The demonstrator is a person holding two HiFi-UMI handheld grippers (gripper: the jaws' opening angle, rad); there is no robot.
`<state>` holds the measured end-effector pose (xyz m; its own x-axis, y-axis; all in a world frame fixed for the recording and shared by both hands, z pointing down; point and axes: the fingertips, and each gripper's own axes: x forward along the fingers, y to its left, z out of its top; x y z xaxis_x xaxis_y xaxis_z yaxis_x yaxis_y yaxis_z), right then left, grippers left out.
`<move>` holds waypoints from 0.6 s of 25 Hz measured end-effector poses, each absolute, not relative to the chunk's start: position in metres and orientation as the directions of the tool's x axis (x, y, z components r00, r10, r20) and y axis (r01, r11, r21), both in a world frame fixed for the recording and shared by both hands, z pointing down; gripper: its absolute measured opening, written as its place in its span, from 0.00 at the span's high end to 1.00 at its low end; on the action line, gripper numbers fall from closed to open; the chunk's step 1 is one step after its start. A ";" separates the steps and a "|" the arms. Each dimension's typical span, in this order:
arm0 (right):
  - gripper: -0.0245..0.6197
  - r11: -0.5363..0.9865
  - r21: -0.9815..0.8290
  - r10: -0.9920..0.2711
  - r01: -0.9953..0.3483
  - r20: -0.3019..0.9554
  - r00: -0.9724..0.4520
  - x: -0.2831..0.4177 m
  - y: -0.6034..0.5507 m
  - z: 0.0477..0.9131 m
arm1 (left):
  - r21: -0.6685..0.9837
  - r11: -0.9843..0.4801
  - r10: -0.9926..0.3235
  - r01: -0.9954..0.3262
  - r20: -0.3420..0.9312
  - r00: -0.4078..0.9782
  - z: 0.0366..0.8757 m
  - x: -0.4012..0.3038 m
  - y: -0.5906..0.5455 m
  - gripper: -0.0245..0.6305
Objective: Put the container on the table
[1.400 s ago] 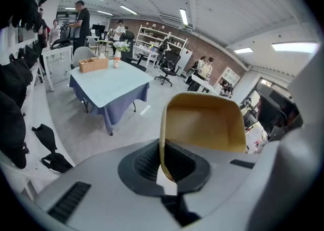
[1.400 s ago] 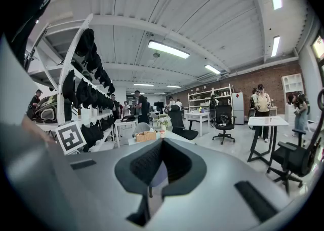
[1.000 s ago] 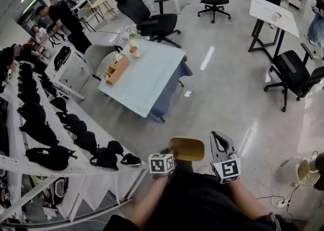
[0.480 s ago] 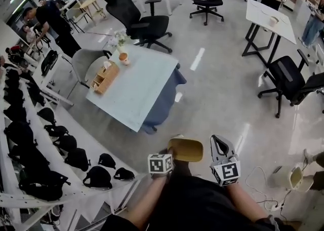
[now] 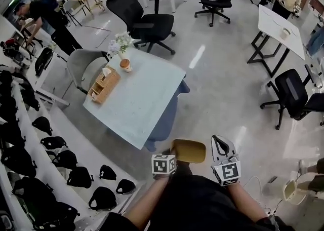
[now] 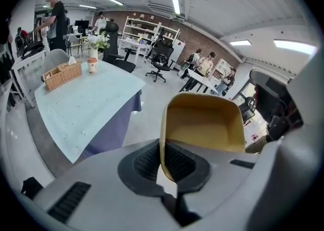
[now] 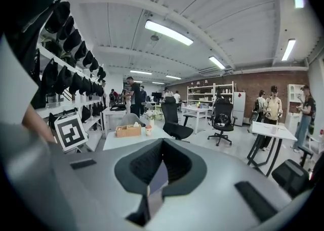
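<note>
Your left gripper clamped tight on side wall of mustard-yellow plastic container, so it hangs in air, well short of pale blue rectangular desk. Your right gripper closed, empty, alongside. Desk's near half bare: likely set-down spot.

An open-plan office: black swivel chairs at twelve o'clock, white desks at two, long storage shelves at nine.

Left tongs grip container; right tongs closed.
</note>
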<state>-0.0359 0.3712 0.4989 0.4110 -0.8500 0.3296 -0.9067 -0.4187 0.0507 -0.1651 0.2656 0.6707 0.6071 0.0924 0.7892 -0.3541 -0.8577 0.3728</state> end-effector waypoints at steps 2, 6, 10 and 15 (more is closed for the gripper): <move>0.96 -0.415 0.050 -0.845 -0.908 0.349 0.405 -0.021 0.345 0.501 | 0.389 -0.849 0.106 -0.359 0.790 0.604 0.674 -0.150 0.245 0.95; 0.96 -0.410 0.053 -0.836 -0.911 0.376 0.399 0.009 0.298 0.502 | 0.412 -0.835 0.130 -0.365 0.792 0.596 0.683 -0.125 0.201 0.95; 0.96 -0.417 0.064 -0.824 -0.907 0.395 0.407 0.038 0.262 0.504 | 0.419 -0.822 0.125 -0.386 0.794 0.595 0.695 -0.106 0.157 0.95; 0.96 -0.436 0.072 -0.803 -0.897 0.419 0.424 0.059 0.237 0.507 | 0.390 -0.838 0.102 -0.383 0.799 0.592 0.706 -0.090 0.110 0.95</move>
<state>0.0593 0.2373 0.5067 0.4243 -0.8030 0.4186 -0.8969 -0.4362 0.0724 -0.0901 0.1097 0.7055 0.5921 0.1017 0.7994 -0.3825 -0.8377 0.3899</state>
